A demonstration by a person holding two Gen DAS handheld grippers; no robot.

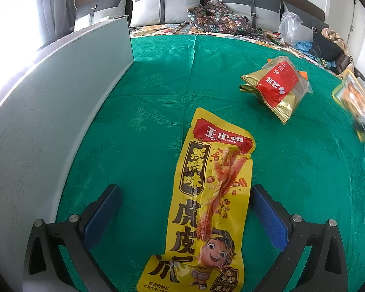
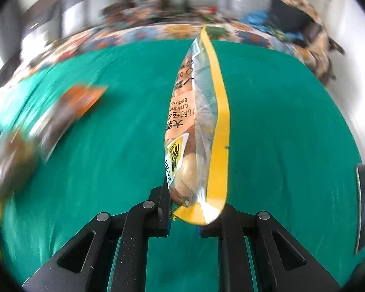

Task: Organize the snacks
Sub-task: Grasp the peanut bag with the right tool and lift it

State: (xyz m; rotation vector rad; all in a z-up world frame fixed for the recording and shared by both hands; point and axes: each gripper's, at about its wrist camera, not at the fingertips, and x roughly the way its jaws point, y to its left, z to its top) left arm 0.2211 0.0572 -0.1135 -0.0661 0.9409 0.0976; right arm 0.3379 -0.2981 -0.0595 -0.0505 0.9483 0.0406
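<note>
While my right gripper [image 2: 183,215] is clamped on a clear yellow-edged snack bag [image 2: 197,126], my left gripper [image 1: 186,209] stands wide open astride the yellow chicken-feet pouch [image 1: 206,194], the gold-and-red packet [image 1: 277,87] lying loose on the green cloth [image 1: 146,97]: sorting barely begun.

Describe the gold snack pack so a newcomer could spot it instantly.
Start at the green cloth covering the table, with a grey board along its left edge. Toward the far right lies the gold snack pack, apart from the long yellow packet nearer the camera. Only it has a red label on shiny gold foil.
</note>
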